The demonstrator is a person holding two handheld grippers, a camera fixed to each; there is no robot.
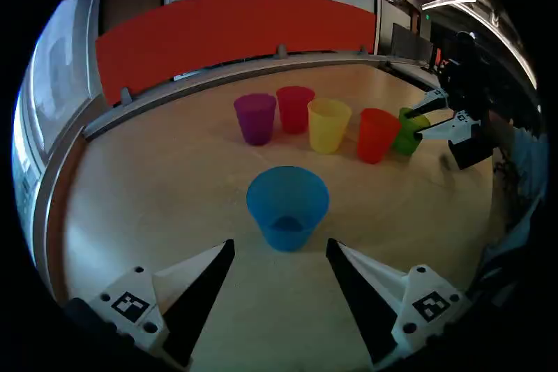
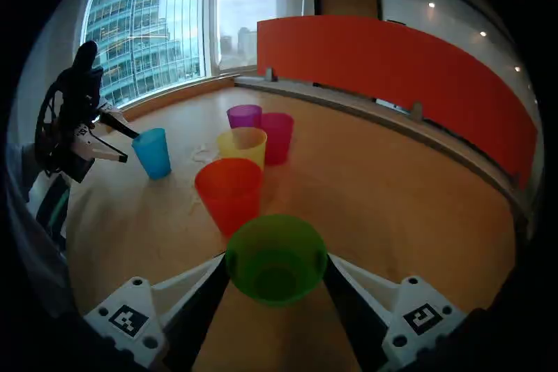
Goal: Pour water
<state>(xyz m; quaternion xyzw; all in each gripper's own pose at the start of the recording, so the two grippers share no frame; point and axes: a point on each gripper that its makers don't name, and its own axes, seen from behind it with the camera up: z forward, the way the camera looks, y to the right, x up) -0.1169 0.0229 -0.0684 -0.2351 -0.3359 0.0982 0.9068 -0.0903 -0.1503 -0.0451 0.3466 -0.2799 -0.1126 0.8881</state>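
Deciding relation: the blue cup [image 1: 287,208] stood straight ahead of the left gripper [image 1: 279,242], centred on the line between its two fingers and just beyond their tips. We judged that a plain forward push would bring it into the gap.
Left jaws: spread wide and holding nothing; the gap looked a little wider than the cup.
Blue cup's axis: upright, mouth up, on the wooden table [image 1: 160,183], well apart from the other cups.
Green cup [image 2: 277,267]: upright between the fingers of the right gripper [image 2: 276,259], one finger at each side near the rim.
Right jaws: also spread wide and close against the green cup; we could not tell whether they pressed on it.
Nearer gripper: the left for the blue cup and the right for the green one, each with its own cup dead ahead.
Row: the purple cup [image 1: 255,118], red cup [image 1: 294,108], yellow cup [image 1: 328,124] and orange cup [image 1: 376,135] stood in a line beyond the blue cup, with the green cup at the orange end.
Water: a darker patch lay at the bottom of the blue cup; we could not say what it was.
What pouring called for, in our judgement: one rim brought above the other, and the two cups stood well apart.
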